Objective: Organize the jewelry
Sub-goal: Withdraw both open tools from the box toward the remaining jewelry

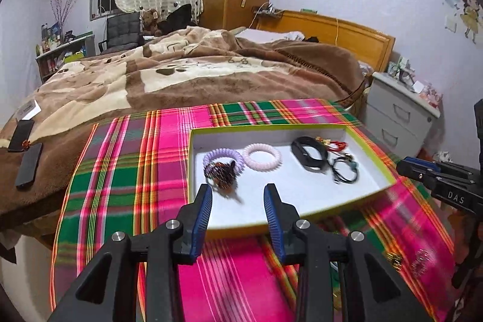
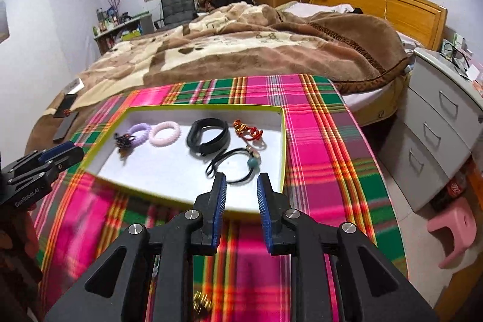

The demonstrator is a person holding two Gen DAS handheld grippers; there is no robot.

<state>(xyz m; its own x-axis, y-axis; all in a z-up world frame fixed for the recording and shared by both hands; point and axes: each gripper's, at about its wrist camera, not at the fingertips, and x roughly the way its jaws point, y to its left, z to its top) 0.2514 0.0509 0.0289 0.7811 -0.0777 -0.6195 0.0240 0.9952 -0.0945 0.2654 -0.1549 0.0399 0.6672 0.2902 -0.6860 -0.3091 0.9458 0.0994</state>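
The left gripper [image 1: 238,195] hung with its blue-padded fingers spread and nothing between them, over the near edge of the shallow white tray [image 1: 289,198]. The right gripper [image 2: 241,186] was likewise spread and empty above the tray's near right part. Both hovered over the pink-and-green plaid cloth [image 1: 145,171]. A small gold piece [image 2: 202,302] lay on the cloth at 6 o'clock in the right wrist view, outside the tray.

Inside the tray, just past the left fingertips at 12 o'clock, a dark beaded piece [image 1: 222,172], blurred, overlapped the lilac coil hair tie [image 1: 223,159]. The pink coil hair tie [image 1: 262,156] sat just beside it at 1 o'clock. The black wristband [image 2: 208,135], a black cord with a teal bead [image 2: 235,163] and a red-and-gold knotted piece [image 2: 248,130] lay toward 2 o'clock. Beyond, at 12 o'clock, was the brown blanket [image 1: 196,65].
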